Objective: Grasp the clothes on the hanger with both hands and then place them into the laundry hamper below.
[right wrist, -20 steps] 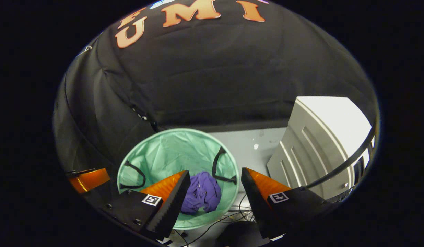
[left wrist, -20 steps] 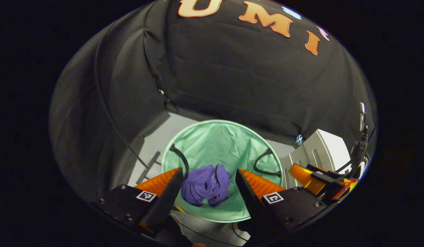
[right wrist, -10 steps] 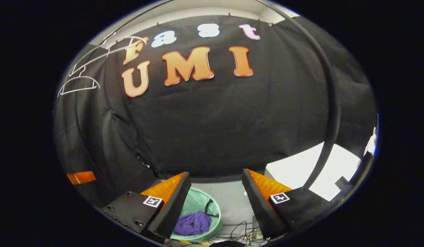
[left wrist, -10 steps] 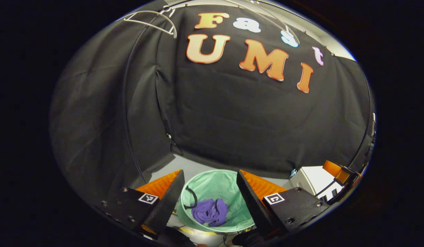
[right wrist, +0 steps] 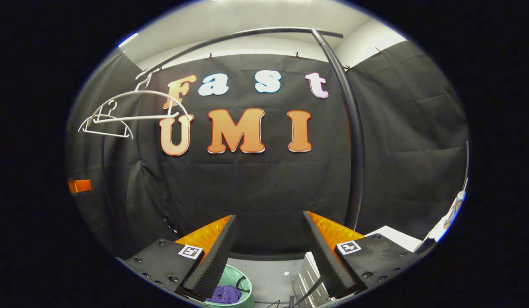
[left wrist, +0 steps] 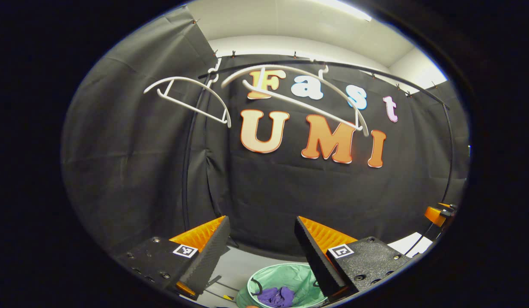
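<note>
Black cloth wall ahead — both tools, left (left wrist: 261, 244) and right (right wrist: 268, 239), open; purple clothes (left wrist: 276, 296) in hamper (left wrist: 290, 276) below.

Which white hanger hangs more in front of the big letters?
The right-hand hanger crosses the letters. The other hanger hangs left, against plain cloth.

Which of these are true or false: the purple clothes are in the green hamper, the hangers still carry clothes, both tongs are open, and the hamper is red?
1. The purple clothes lie in the hamper. True.
2. The white hangers carry clothes. False: they hang bare on the rail.
3. The left tongs and right tongs are open and hold nothing. True.
4. The hamper is red. False: it is light green.
</note>
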The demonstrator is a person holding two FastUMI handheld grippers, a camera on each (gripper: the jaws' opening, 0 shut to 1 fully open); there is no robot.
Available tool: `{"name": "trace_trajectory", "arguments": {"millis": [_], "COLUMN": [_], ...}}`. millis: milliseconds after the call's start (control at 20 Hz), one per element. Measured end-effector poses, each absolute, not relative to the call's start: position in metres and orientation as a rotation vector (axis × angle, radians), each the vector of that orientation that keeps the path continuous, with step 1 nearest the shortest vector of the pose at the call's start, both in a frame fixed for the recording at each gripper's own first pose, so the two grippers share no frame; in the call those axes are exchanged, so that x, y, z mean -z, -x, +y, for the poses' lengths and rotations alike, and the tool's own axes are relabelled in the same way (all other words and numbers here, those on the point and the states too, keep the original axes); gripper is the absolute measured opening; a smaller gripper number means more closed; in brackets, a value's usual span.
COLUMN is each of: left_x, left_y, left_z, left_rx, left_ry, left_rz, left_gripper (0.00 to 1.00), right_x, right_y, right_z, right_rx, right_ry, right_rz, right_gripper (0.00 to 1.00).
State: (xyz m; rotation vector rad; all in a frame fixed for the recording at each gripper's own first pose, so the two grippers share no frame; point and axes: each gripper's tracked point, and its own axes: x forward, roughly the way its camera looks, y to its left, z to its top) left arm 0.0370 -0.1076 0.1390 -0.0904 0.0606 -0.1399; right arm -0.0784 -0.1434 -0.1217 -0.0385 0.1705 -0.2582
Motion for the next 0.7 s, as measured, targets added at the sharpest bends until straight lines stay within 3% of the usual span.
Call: {"name": "trace_trajectory", "arguments": {"millis": [100, 150, 200, 700], "left_x": [-0.161, -0.171, -0.183, -0.262], "left_y": [-0.038, -0.036, -0.034, -0.029], "left_z": [-0.101, -0.095, -0.089, -0.051], "left_rx": [0.146, 0.133, 0.126, 0.06], "left_ry": [0.078, 0.069, 0.056, 0.078], "left_rz": [0.036, 0.02, 0.001, -0.118], "left_gripper": [0.93, 0.98, 0.93, 0.95], "right_x": [0.106, 0.099, 0.092, 0.053], "right_y": [0.079, 0.08, 0.078, 0.08], "right_z": [-0.142, -0.144, -0.145, -0.145], "right_rx": [0.246, 0.249, 0.248, 0.23], "right_ry": [0.076, 0.102, 0.115, 0.085], "right_rz": [0.155, 0.147, 0.14, 0.104], "right_gripper": [0.89, 0.89, 0.89, 0.94]}}
